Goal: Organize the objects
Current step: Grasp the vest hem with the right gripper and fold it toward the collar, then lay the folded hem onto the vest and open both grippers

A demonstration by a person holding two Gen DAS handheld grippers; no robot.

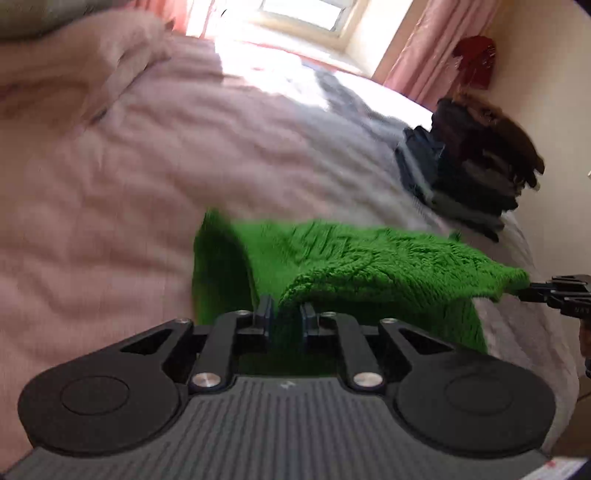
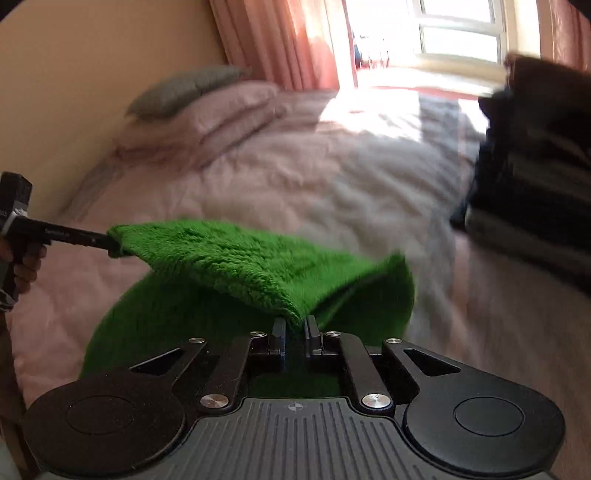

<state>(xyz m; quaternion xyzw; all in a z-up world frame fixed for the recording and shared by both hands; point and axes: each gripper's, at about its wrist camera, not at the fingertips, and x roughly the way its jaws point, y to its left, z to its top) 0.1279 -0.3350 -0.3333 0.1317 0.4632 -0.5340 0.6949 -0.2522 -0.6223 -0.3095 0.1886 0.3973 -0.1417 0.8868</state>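
Note:
A fluffy green cloth [image 1: 369, 258] hangs stretched between both grippers above a pink bed. My left gripper [image 1: 286, 314] is shut on one corner of it. My right gripper [image 2: 295, 325] is shut on the other corner of the green cloth [image 2: 240, 258]. The right gripper also shows at the right edge of the left wrist view [image 1: 532, 290], and the left gripper at the left edge of the right wrist view [image 2: 107, 242]. Part of the cloth droops below the held edge. Both views are blurred by motion.
The bed has a pink duvet [image 1: 147, 166] and pillows [image 2: 207, 107] by the wall. A pile of dark folded clothes [image 1: 476, 166] sits on the bed's right side, also in the right wrist view [image 2: 535, 166]. A bright window [image 2: 443, 33] with pink curtains lies beyond.

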